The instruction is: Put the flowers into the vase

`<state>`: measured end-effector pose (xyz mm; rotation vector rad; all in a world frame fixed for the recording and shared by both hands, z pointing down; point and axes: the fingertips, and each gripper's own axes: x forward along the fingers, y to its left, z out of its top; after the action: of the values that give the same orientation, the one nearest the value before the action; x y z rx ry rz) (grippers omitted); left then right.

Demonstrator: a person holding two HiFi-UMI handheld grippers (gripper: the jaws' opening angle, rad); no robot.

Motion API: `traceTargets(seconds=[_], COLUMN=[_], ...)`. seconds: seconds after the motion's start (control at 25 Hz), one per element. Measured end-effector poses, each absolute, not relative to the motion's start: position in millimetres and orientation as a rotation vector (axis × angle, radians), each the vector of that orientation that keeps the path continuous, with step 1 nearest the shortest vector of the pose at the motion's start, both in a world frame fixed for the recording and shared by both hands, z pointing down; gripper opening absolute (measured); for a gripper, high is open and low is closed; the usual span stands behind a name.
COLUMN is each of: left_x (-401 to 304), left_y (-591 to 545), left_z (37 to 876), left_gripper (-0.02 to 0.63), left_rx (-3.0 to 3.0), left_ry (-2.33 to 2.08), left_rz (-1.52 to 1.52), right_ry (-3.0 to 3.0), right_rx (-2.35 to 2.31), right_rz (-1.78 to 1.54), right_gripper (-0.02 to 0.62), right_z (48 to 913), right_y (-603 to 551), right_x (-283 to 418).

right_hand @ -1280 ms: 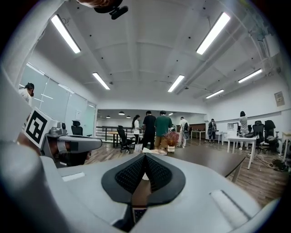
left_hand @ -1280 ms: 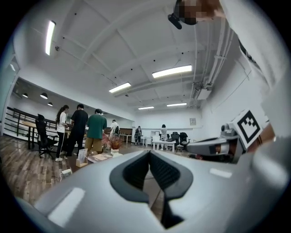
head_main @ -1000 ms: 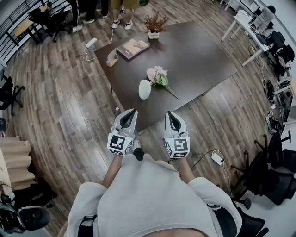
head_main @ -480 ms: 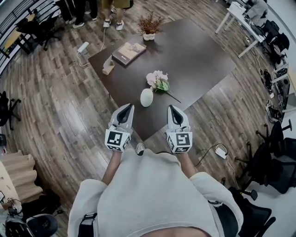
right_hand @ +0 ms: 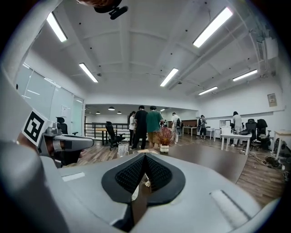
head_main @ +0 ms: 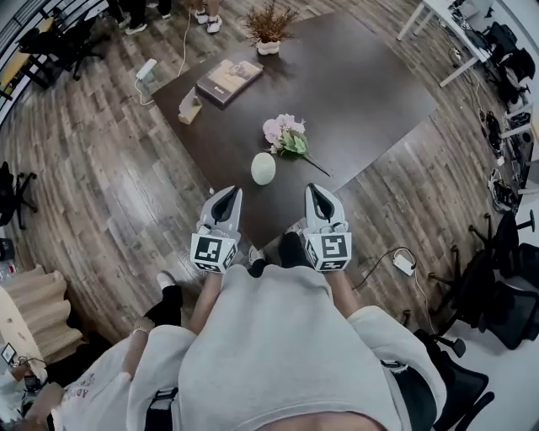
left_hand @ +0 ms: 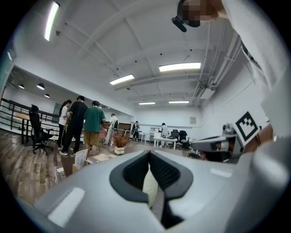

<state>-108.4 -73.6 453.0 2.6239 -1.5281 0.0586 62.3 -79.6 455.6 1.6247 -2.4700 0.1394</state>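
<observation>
A white egg-shaped vase (head_main: 264, 168) stands near the front edge of the dark table (head_main: 362, 93). A bunch of pink flowers (head_main: 285, 132) with green leaves lies just behind and to the right of it, its stem pointing to the table's right edge. My left gripper (head_main: 227, 193) and right gripper (head_main: 312, 189) are both shut and empty. They are held side by side at the table's near corner, short of the vase. In the left gripper view the vase (left_hand: 149, 184) shows just beyond the closed jaws, and the right gripper (left_hand: 218, 144) is beside it.
On the far part of the table are a book (head_main: 229, 80), a small card stand (head_main: 189, 108) and a potted dried plant (head_main: 268, 25). People stand beyond the table. Office chairs (head_main: 497, 295) crowd the right. A power adapter (head_main: 404, 263) lies on the floor. Another person (head_main: 93, 387) is at lower left.
Both grippers have moved forward to the table's near corner, so the vase and flowers look closer. Another person's legs and sleeve have come into view at lower left.
</observation>
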Motion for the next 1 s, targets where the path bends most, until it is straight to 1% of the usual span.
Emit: traceTargets(seconds=[0.2, 0.6, 1.0], left_x=[-101, -95, -95], left_y=[-89, -124, -142], left_z=[463, 457, 466], left_gripper=[0.011, 0.011, 0.011], left_rx=[2.545, 2.41, 2.381], left_ry=[-1.609, -1.841, -1.854], left_rz=[0.082, 0.091, 0.153], right_ry=[-2.508, -2.602, -2.606], right_rx=[1.542, 1.41, 1.374], right_rz=[0.166, 0.186, 0.247], right_gripper=[-0.002, -0.002, -0.002], right_z=[466, 474, 489], right_y=[-107, -168, -182], right_x=[72, 102, 108])
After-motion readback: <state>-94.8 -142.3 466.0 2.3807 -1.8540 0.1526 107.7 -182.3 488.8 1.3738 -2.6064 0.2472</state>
